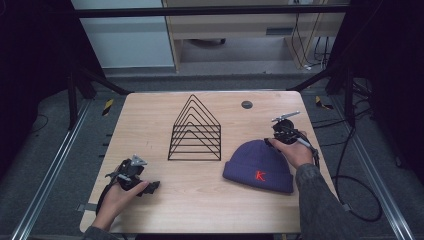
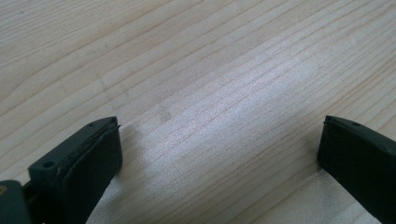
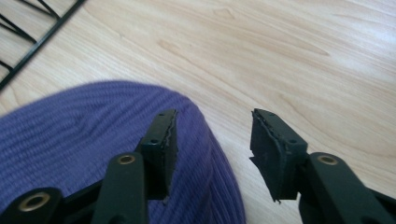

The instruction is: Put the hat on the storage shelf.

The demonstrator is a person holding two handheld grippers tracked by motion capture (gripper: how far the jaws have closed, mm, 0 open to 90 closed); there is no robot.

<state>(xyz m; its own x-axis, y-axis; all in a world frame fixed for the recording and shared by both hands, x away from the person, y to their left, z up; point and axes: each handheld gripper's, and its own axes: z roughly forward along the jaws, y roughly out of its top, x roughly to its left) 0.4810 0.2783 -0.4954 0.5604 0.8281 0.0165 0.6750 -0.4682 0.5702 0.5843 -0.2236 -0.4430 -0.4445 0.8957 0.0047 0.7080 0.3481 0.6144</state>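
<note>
The black wire rack (image 1: pixel 195 131) stands mid-tabletop, just left of the purple beanie (image 1: pixel 260 165). The right gripper (image 3: pixel 212 140) hovers half-open, holding nothing, over the beanie's edge beside bare wood by the right edge. The left gripper (image 2: pixel 219 149) gapes wide, empty, near the front-left corner.

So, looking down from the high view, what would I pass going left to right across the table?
Left gripper → black wire rack → purple beanie → right gripper, at the beanie's right edge.

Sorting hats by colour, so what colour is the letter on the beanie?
Red-orange, a K on the purple beanie; the high view shows it best.
</note>
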